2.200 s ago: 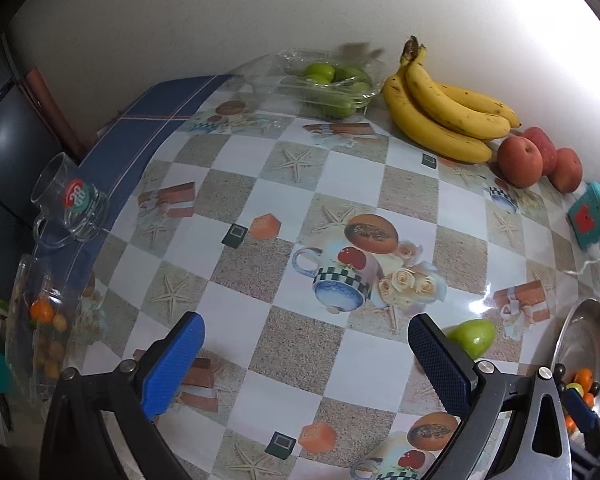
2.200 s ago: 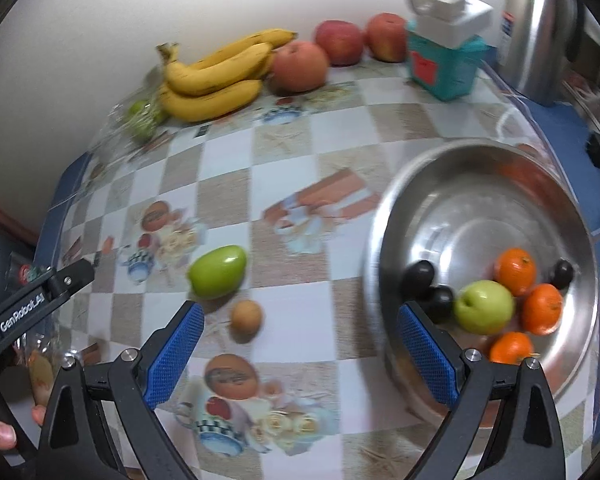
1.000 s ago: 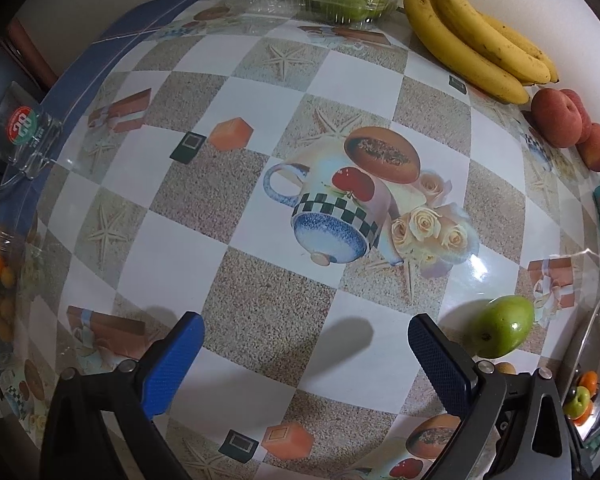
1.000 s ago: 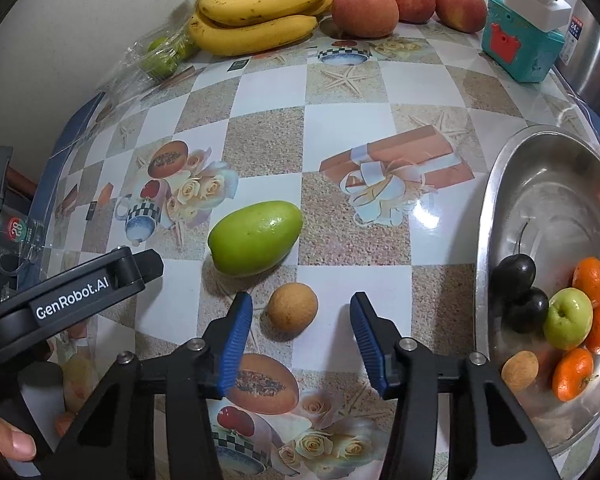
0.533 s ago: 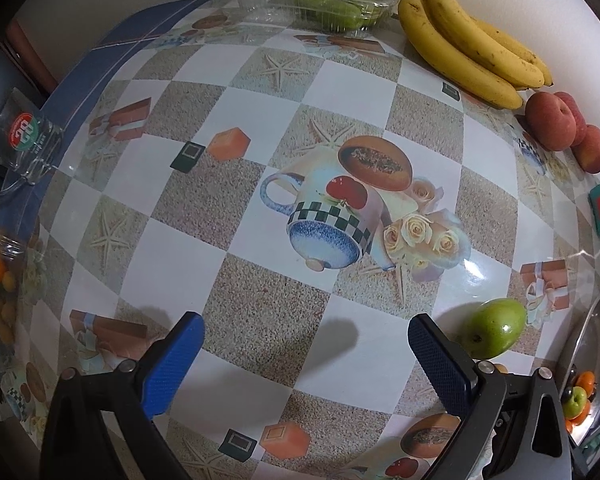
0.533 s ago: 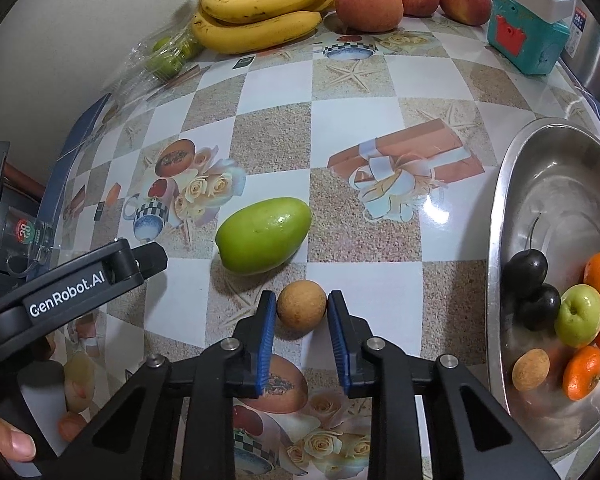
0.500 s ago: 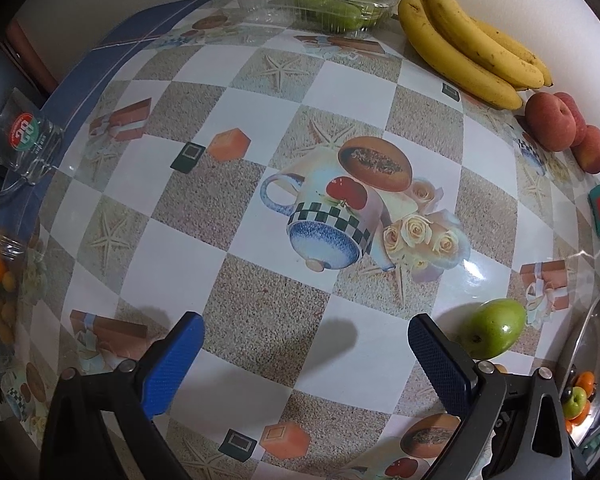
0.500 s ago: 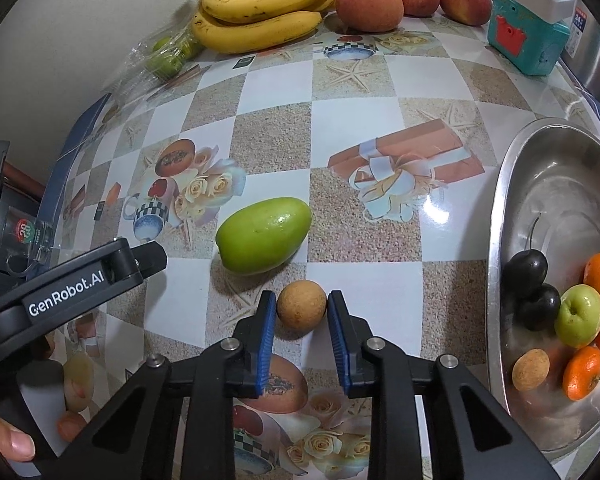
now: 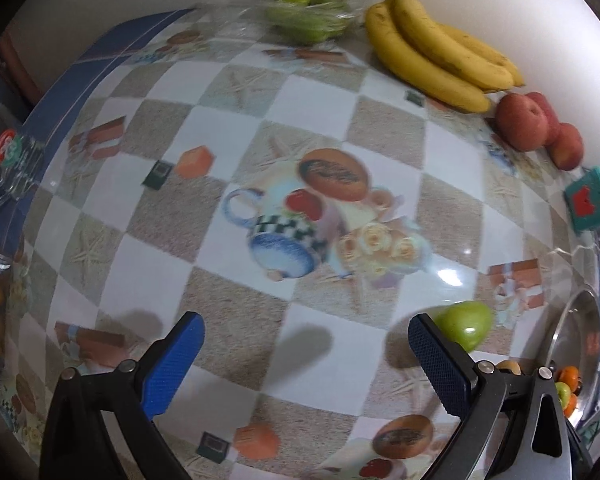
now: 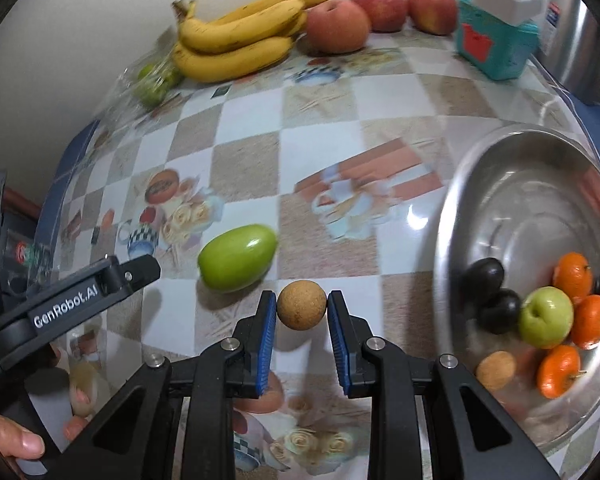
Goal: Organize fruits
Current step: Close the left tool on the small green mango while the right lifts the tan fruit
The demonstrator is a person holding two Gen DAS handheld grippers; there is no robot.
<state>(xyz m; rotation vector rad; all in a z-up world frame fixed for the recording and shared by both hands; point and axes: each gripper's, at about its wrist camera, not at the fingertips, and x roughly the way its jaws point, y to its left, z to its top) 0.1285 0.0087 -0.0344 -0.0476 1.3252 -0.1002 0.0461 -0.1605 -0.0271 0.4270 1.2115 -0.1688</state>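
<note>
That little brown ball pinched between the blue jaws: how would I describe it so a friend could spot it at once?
Start at the big steel bowl on the checkered table, then look just left of its rim. The small brown fruit is there, clamped in the right gripper, beside a larger green mango. It is round, tan and rough, unlike the glossy mango.

The left gripper [image 9: 304,356] stands with its blue-padded fingers [image 9: 172,364] wide apart and nothing between them, above a glossy checkered tablecloth [image 9: 236,280] printed with cups and roses. An oval green fruit [image 9: 466,326] lies just beyond the right-hand finger. A yellow banana bunch [image 9: 440,56] and red apples [image 9: 532,124] line the white wall. A steel bowl's rim [image 9: 568,332] shows at the right edge.
</note>
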